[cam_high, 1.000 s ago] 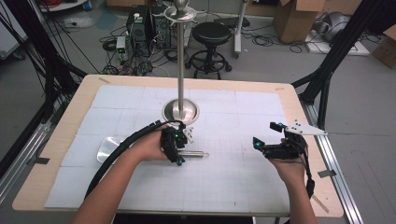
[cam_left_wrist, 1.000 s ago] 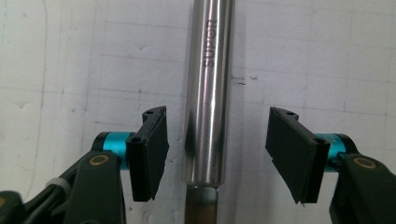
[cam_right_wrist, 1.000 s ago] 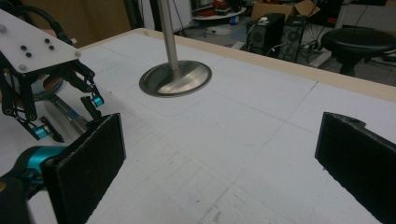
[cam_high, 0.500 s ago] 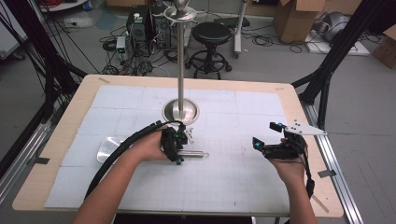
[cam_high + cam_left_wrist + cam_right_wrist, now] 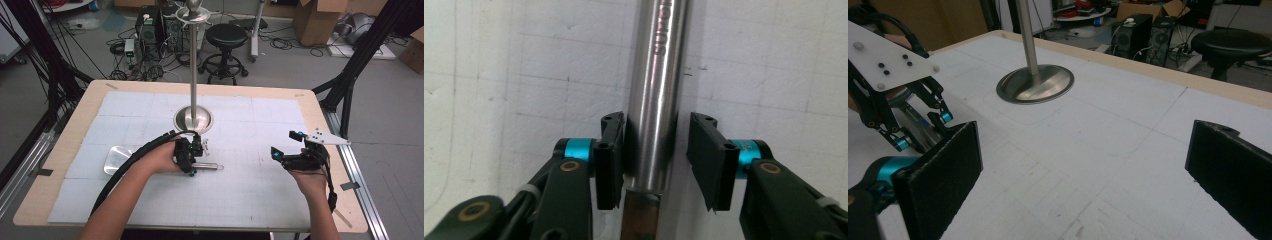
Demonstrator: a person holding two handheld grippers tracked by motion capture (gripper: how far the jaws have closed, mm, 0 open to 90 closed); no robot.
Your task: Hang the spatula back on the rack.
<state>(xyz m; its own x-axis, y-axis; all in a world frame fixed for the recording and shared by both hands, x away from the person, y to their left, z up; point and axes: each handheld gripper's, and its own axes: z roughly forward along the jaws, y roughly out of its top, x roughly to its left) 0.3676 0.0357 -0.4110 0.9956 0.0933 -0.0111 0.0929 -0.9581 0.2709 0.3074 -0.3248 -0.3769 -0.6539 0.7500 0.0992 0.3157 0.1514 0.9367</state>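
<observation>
Two jaws — closing — round steel handle (image 5: 655,100)

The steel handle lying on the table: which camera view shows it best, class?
The left gripper view: the steel handle appears close up between the left hand-held gripper jaws. The high view shows it small; the right gripper view mostly hides it.

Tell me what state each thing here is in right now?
Steel-handled flat tool: lying flat on the table mat, between the left jaws.
Left gripper: jaws just closing, right pad not yet touching.
Right gripper: wide open, holding nothing.
Steel pole stand with round base: upright, untouched.
</observation>
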